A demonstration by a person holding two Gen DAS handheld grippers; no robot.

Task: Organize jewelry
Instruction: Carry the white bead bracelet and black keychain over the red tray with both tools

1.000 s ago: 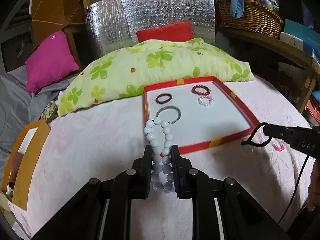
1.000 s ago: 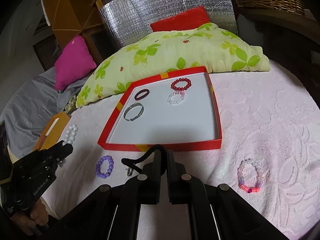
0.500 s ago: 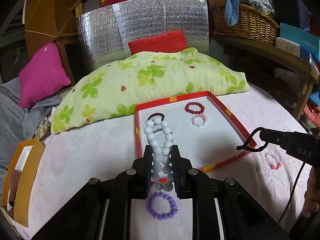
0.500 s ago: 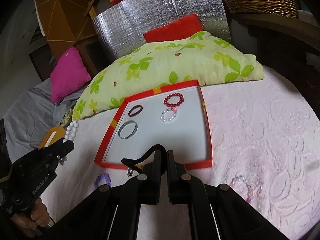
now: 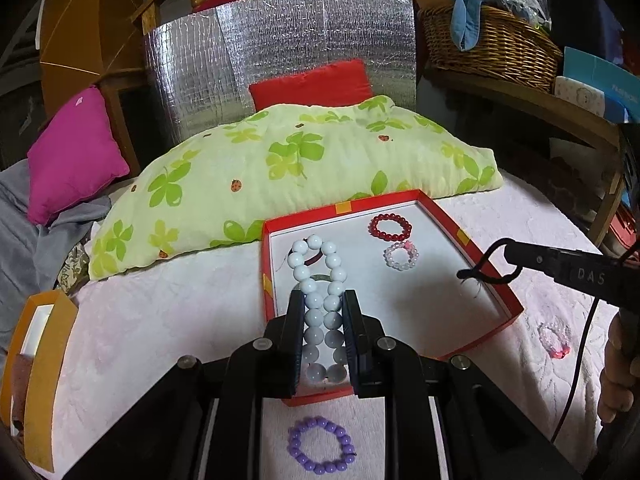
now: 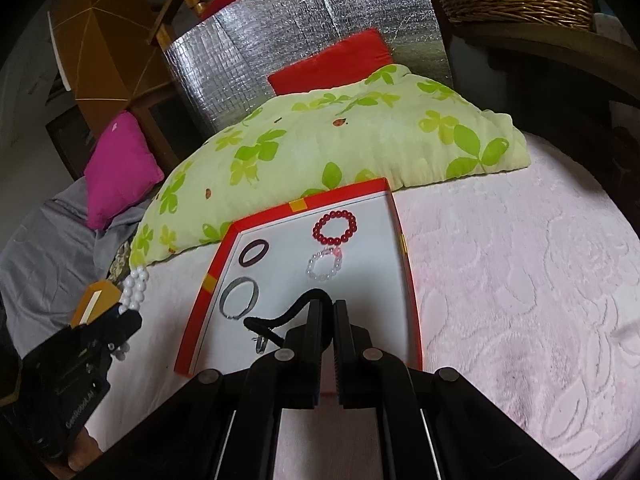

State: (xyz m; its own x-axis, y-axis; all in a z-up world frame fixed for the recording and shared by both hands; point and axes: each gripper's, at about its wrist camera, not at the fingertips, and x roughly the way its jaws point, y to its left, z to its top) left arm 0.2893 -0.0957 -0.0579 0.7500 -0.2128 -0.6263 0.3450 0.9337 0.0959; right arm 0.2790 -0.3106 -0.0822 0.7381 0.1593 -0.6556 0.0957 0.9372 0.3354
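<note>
Left gripper (image 5: 322, 312) pinches the white bead bracelet (image 5: 320, 280), flattened between its fingers; the loop sticks out forward above the near-left part of the red tray (image 5: 496, 280).

Right gripper (image 6: 327, 312) is pressed together on a black cord (image 6: 288, 314) with a small metal clasp dangling; the cord hangs over the tray's near area.

In the tray: red bead bracelet (image 6: 334, 227), clear bead bracelet (image 6: 324, 266) just nearer, dark ring (image 6: 253, 253), grey bangle (image 6: 239, 297).

Outside the tray, on the pink cloth (image 6: 520, 280): purple bracelet (image 5: 321, 445) near the front edge, pink-clear bracelet (image 5: 554, 336) to the right.

Green-leaf pillow (image 5: 300, 168) lies behind the tray.
</note>
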